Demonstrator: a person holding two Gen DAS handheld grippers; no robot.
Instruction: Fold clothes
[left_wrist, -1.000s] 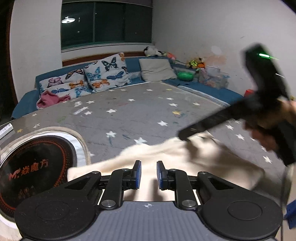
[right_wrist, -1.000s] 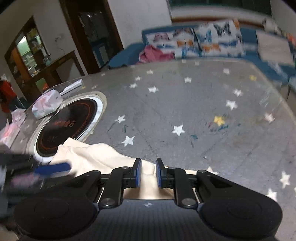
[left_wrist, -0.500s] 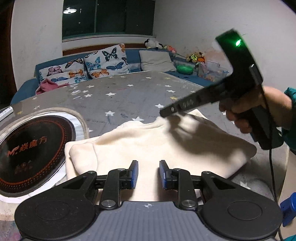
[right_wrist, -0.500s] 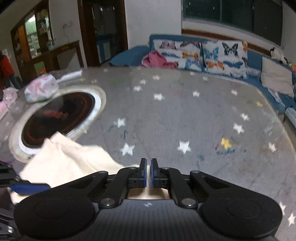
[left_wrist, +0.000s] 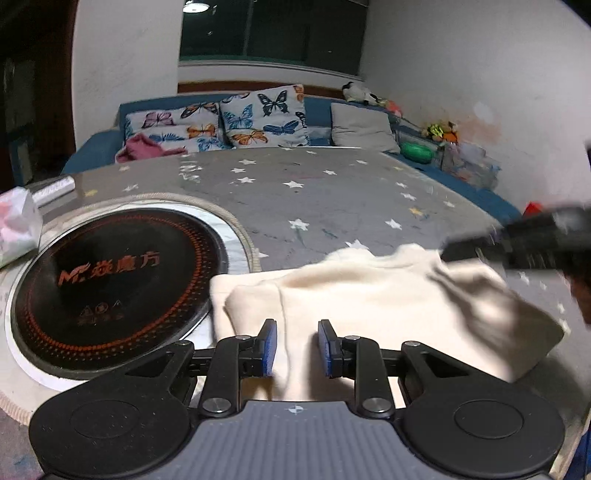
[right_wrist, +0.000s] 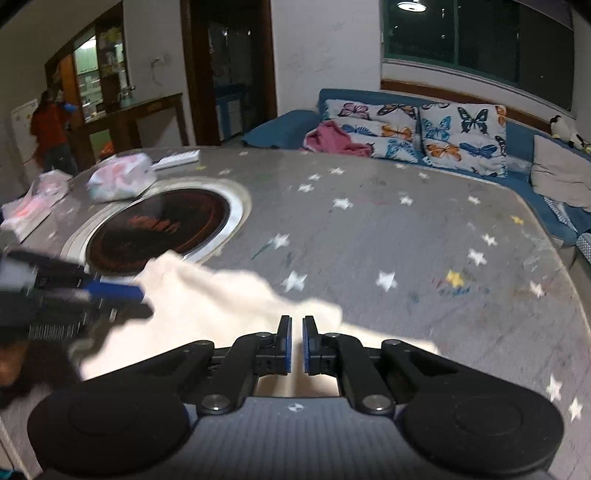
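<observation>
Cloth (left_wrist: 369, 306): cream, soft, limp, light; judged to drape and slump wherever it is not carried, and to slide easily over the smooth star-print worktop (left_wrist: 332, 199). It lies bunched at the near edge, in the left wrist view between 5 and 6 o'clock of the round black hob (left_wrist: 110, 280), one corner just overlapping the hob's pale rim. Best hold, by my reading: an outer edge or corner, pinched thin, both hands well apart so the fold line stays straight.

Left gripper (left_wrist: 294, 347): jaws part-open, blue pads apart, nothing pressed between them; cloth passes beneath the gap. It tilts down toward the cloth's near edge, low over the worktop.

Right gripper (right_wrist: 296, 345): jaws clenched to a narrow slit. Pale cloth shows directly behind and under the tips; whether a thin fold is nipped in the slit I cannot tell. Also tilted down. In the left wrist view it shows as a dark blur at 3 o'clock, over the cloth's far corner.

Pink-and-white bundle (right_wrist: 122, 177) sits at 11 o'clock of the hob, well apart from the cloth.
</observation>
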